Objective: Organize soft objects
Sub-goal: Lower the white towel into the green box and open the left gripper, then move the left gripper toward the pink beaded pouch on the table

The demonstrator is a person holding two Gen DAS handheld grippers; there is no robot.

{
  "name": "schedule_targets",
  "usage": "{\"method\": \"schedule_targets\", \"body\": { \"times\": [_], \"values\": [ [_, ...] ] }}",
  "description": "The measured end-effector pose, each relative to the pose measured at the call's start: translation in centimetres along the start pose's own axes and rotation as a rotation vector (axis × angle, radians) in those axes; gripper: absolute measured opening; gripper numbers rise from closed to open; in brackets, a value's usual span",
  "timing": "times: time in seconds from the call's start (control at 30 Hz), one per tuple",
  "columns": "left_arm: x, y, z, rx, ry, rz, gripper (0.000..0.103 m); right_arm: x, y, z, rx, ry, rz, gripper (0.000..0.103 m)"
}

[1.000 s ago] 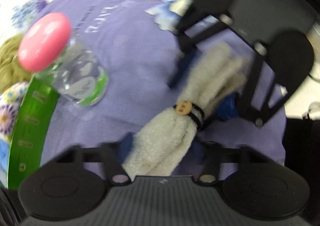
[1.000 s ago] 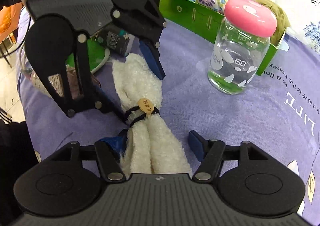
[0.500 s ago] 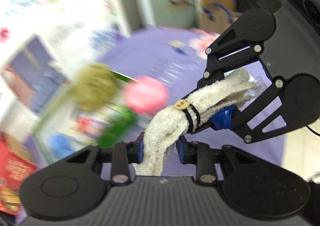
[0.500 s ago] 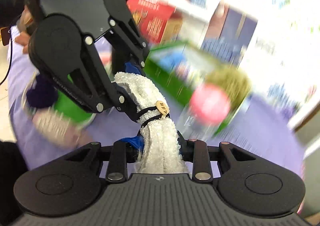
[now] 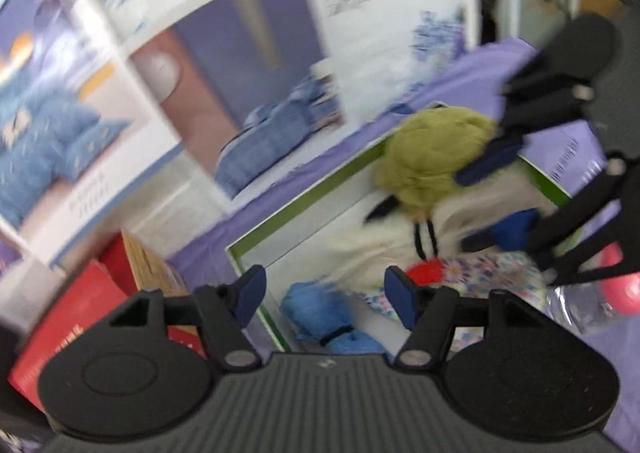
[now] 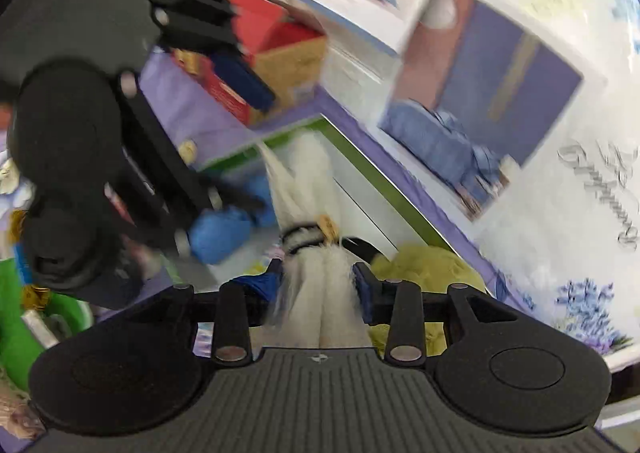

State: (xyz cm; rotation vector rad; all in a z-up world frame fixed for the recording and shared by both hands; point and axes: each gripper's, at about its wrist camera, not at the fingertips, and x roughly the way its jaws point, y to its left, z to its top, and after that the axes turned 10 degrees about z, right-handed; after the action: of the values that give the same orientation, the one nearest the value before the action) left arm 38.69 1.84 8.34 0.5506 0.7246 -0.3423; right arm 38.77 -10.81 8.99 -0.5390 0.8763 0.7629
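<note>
Right gripper (image 6: 318,283) pinches the white towel (image 6: 320,189), left gripper (image 5: 324,293) just opened empty; writing unreadable

No text is sharp enough to read here.

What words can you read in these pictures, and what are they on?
No word reads clearly; the pictures are blurred.
Curly grey writing on the white poster: too blurred.
Small print under the bedding picture: too blurred.
Yellow letters on the red box: too blurred.
Dark print on the purple cloth: too small.
</note>
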Motion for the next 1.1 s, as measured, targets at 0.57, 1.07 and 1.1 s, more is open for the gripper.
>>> {"method": "schedule_targets", "body": {
  "times": [0.57,1.07,1.1],
  "values": [
    [-10.3,-2.8,-6.3,-0.035,-0.102,-0.007,0.068,-7.3,6.6,-4.8,0.017,-0.077,-0.067,0.025],
    [-22.3,-12.0,-22.2,0.099,-0.096,-0.05,0.07,-8.1,20.9,-17.2,0.058,-0.151,0.163,0.028],
    [-22.6,-12.6,-23.0,0.102,-0.076,-0.053,0.07,-7.7,21.3,-17.9,0.073,-0.145,0.181,0.028]
  ]
}}
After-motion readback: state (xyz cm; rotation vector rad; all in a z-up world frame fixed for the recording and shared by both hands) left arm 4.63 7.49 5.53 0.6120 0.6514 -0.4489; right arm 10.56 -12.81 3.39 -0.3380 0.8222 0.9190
